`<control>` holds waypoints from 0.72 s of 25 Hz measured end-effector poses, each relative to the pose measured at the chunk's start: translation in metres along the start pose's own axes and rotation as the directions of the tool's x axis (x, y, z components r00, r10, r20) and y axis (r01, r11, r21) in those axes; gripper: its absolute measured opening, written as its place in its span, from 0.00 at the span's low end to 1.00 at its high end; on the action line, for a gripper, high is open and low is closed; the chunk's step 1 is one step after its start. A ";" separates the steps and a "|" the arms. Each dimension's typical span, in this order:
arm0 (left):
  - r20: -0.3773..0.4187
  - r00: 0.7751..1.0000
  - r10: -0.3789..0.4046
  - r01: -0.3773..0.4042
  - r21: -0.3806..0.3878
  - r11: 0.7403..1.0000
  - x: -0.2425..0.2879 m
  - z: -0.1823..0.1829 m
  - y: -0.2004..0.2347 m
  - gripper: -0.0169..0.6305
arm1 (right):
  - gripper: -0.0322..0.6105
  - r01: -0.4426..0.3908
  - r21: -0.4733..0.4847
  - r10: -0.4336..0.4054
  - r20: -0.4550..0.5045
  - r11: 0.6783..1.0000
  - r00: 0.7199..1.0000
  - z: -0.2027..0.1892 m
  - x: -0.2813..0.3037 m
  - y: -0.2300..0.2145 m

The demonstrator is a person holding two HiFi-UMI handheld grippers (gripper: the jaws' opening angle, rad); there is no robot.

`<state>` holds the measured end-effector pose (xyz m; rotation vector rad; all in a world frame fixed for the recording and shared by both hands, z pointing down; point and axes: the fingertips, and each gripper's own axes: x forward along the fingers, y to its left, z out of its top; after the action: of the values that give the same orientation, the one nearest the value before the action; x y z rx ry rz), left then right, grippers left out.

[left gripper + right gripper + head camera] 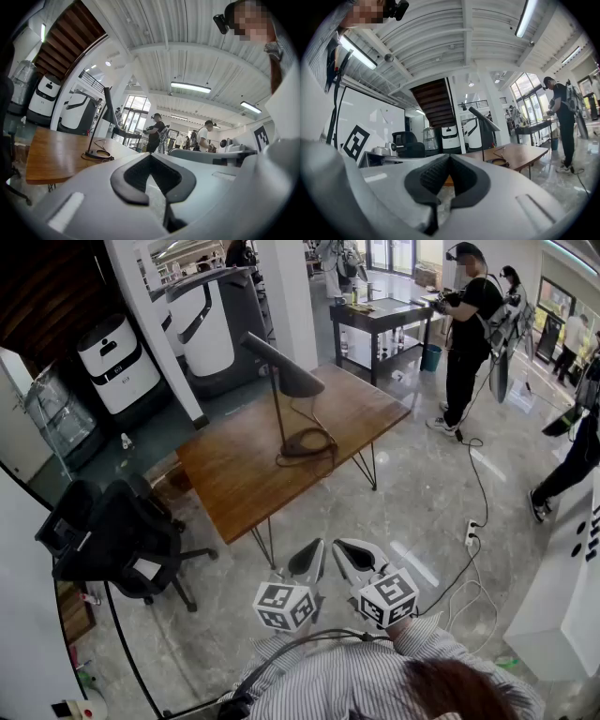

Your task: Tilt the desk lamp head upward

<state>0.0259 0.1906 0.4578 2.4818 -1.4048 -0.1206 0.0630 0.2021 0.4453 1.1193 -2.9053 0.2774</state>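
A dark desk lamp [284,371] stands on the wooden table [234,479], its cone head tilted down to the right over a round base [307,443] ringed by its cord. The same lamp [108,108] appears far off in the left gripper view, and the lamp [483,120] also shows in the right gripper view. Both grippers are held close to the person's chest, well short of the table. My left gripper [307,562] is shut with nothing in it. Just to its right, my right gripper [352,559] is shut and empty too.
A black office chair [117,540] stands left of the table. White machines [117,362] line the back left. A power strip and cables [469,535] lie on the floor at right. Several people [469,329] stand beyond, near a dark table [380,315]. A white counter [567,596] is at far right.
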 end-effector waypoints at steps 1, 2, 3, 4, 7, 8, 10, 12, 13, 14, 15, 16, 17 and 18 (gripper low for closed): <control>0.002 1.000 -0.004 0.004 -0.002 1.000 0.000 0.000 -0.001 0.03 | 0.05 0.005 0.001 -0.005 0.001 1.000 1.000 0.000 -0.001 -0.001; 0.002 1.000 -0.009 0.009 -0.004 1.000 0.001 0.000 -0.001 0.03 | 0.05 0.010 0.002 -0.010 0.001 1.000 1.000 0.000 -0.001 -0.002; 0.002 1.000 -0.012 0.012 -0.009 1.000 0.001 -0.001 -0.002 0.03 | 0.05 0.015 0.003 -0.015 0.002 1.000 1.000 0.001 -0.002 -0.003; 0.001 1.000 -0.014 0.014 -0.014 1.000 0.001 -0.002 -0.002 0.03 | 0.05 0.017 0.003 -0.017 0.003 1.000 1.000 0.001 -0.002 -0.003; -0.005 1.000 -0.012 0.012 -0.024 1.000 0.000 -0.006 -0.001 0.03 | 0.05 0.017 0.002 -0.017 0.002 1.000 1.000 -0.001 -0.002 -0.003; -0.006 1.000 -0.010 0.010 -0.023 1.000 0.000 -0.006 -0.001 0.03 | 0.05 0.017 0.001 -0.017 0.001 1.000 1.000 -0.002 -0.002 -0.003; -0.008 1.000 -0.008 0.008 -0.021 1.000 0.000 -0.006 0.000 0.03 | 0.05 0.014 0.001 -0.014 -0.002 1.000 1.000 -0.003 -0.001 -0.002; -0.005 1.000 -0.006 0.006 -0.022 1.000 0.000 -0.004 0.001 0.03 | 0.05 0.007 0.004 -0.007 -0.004 1.000 1.000 -0.003 0.001 -0.001; -0.003 1.000 -0.006 0.006 -0.023 1.000 -0.001 -0.003 0.001 0.03 | 0.05 0.002 0.009 -0.002 -0.004 1.000 1.000 -0.003 0.001 0.000; 0.001 1.000 -0.005 0.005 -0.024 1.000 -0.001 -0.003 0.001 0.03 | 0.05 -0.003 0.015 0.003 -0.005 1.000 1.000 -0.003 0.002 0.001; 0.003 1.000 -0.005 0.005 -0.024 1.000 -0.001 -0.002 0.001 0.03 | 0.05 -0.007 0.021 0.007 -0.004 1.000 1.000 -0.003 0.002 0.001; 0.005 1.000 -0.004 0.004 -0.026 1.000 -0.001 -0.002 0.002 0.03 | 0.05 -0.009 0.026 0.009 -0.003 1.000 1.000 -0.003 0.003 0.000; 0.004 1.000 -0.002 0.002 -0.028 1.000 0.000 -0.002 0.004 0.03 | 0.05 -0.009 0.029 0.009 -0.002 1.000 1.000 -0.003 0.004 0.000; 0.003 1.000 0.000 0.000 -0.031 1.000 0.000 -0.003 0.005 0.03 | 0.05 -0.006 0.030 0.006 0.000 1.000 1.000 -0.003 0.005 -0.001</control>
<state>0.0225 0.1889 0.4621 2.4573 -1.3942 -0.1454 0.0602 0.1983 0.4485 1.1146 -2.9151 0.3222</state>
